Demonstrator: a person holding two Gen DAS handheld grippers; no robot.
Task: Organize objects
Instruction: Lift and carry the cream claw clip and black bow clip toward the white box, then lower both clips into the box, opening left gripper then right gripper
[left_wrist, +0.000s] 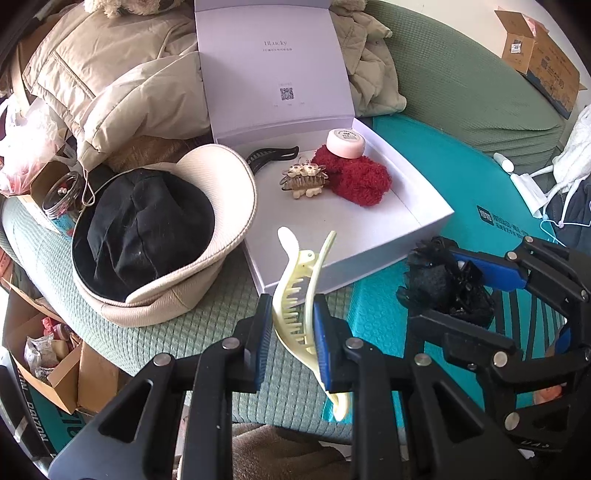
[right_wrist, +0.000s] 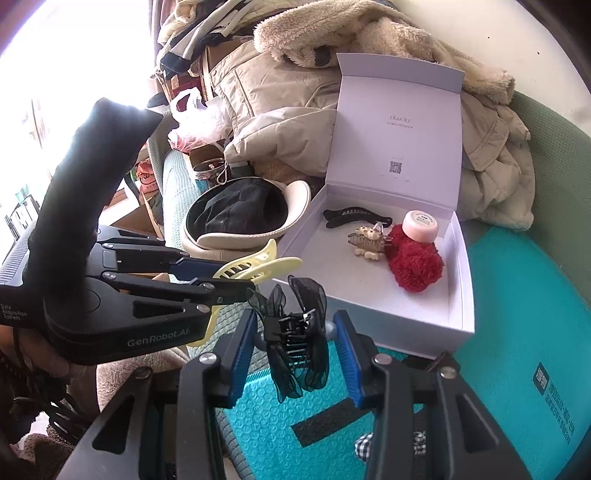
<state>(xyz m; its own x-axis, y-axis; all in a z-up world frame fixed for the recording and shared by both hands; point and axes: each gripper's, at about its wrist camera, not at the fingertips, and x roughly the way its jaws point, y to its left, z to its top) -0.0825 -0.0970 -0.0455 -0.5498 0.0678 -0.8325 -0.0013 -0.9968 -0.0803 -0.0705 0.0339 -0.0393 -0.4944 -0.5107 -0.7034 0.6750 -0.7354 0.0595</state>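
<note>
Two clips on the way to the box (left_wrist: 424, 218)

My left fingers (left_wrist: 291, 332) pinch a yellow clip (left_wrist: 295, 295), my right fingers (right_wrist: 295, 350) a black bow clip (right_wrist: 295, 332); four items already lie inside.

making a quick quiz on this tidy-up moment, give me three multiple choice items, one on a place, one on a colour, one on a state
1. Where does the pink jar sit?
A. on the red fluffy scrunchie in the white box
B. in the hat
C. on the teal mat

2. What colour is the hair clip in the left tool?
A. red
B. pale yellow
C. black

3. What state is the right tool in?
A. open and empty
B. lying in the box
C. shut on a black bow clip

Answers: 1 A, the jar rests on the scrunchie; 2 B, the clamped clip is pale yellow; 3 C, its pads press the clip's sides.
</note>
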